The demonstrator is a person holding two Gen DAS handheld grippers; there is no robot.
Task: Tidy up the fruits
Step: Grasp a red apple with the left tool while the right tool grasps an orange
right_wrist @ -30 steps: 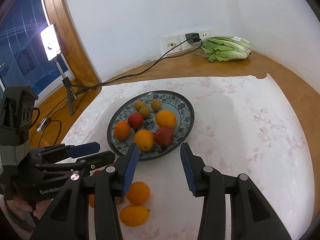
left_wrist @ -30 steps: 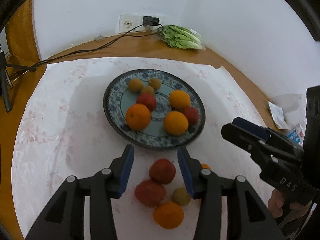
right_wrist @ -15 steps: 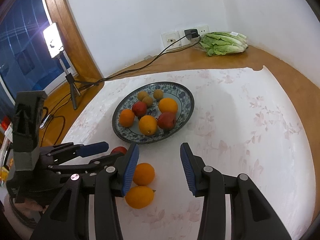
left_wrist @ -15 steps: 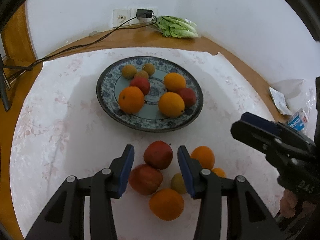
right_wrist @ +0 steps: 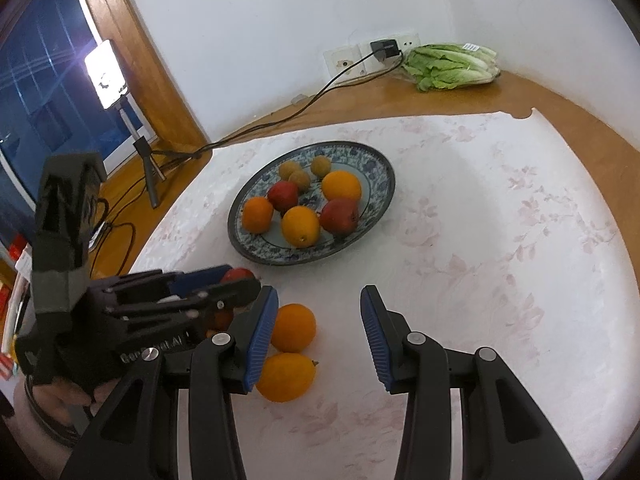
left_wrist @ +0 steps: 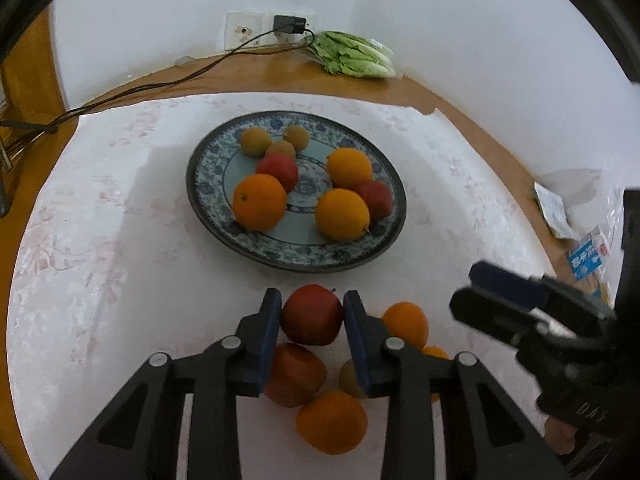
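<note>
A blue patterned plate [left_wrist: 202,196] [right_wrist: 385,176] holds several oranges, two red apples and small brownish fruits. In front of it loose fruit lies on the white cloth: a red apple [left_wrist: 312,314], a second red apple [left_wrist: 294,374], oranges [left_wrist: 332,420] [left_wrist: 404,324] and a small greenish fruit [left_wrist: 347,376]. My left gripper [left_wrist: 312,308] [right_wrist: 236,284] is closing, and its blue pads press on both sides of the front red apple [right_wrist: 239,274]. My right gripper [right_wrist: 318,320] [left_wrist: 500,292] hovers open beside it with nothing gripped. An orange [right_wrist: 294,328] and a yellower one [right_wrist: 286,376] lie by its left finger.
A bagged lettuce [left_wrist: 352,54] lies at the back by the wall socket [left_wrist: 244,32], from which a black cable [left_wrist: 132,90] runs left. A lit lamp on a tripod [right_wrist: 106,74] stands at the left. Paper packets [left_wrist: 584,256] lie at the table's right edge.
The left jaws have closed in onto the front red apple, which stood loose between them before. The left view has drawn back a little from the plate. The right gripper stays as it was.
</note>
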